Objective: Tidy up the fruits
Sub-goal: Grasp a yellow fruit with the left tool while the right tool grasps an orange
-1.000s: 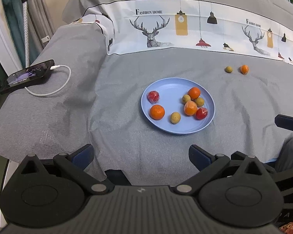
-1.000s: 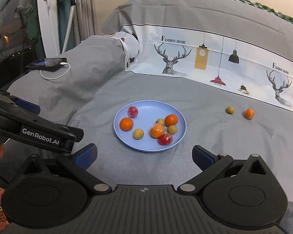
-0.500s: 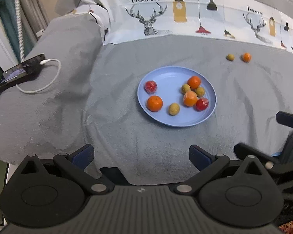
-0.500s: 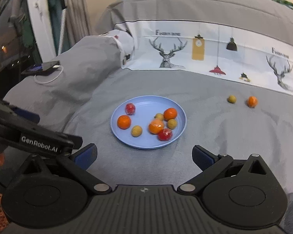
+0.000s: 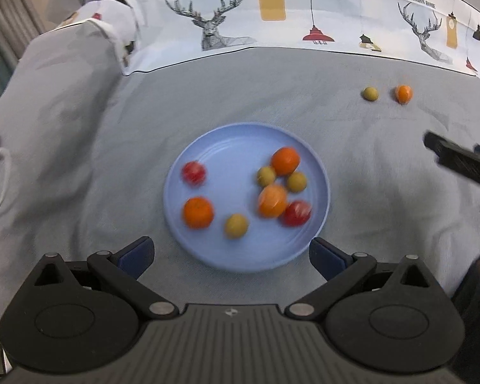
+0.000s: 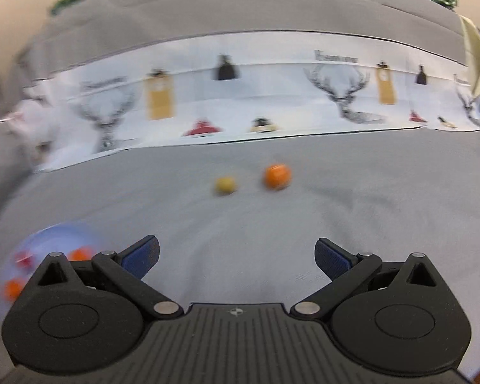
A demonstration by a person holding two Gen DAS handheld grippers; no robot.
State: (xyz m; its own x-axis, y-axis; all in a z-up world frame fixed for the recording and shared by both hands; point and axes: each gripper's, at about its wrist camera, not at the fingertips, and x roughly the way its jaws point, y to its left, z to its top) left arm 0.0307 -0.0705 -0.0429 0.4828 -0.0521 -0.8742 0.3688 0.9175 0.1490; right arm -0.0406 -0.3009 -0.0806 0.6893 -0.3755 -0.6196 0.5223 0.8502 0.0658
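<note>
Both tools are matte black plastic with ribbed bodies and blue textured pads; the left gripper and the right gripper each stand spread wide, gripping nothing. Just beyond the left one, a round, ridged, pale-blue plate lies on the grey woven bedspread, carrying smooth oranges, small yellow-green fruits and two red ones. Well apart from the plate, ahead of the right tool, a small yellow-green fruit and an orange lie near each other on the cloth, before a deer-printed white band.
</note>
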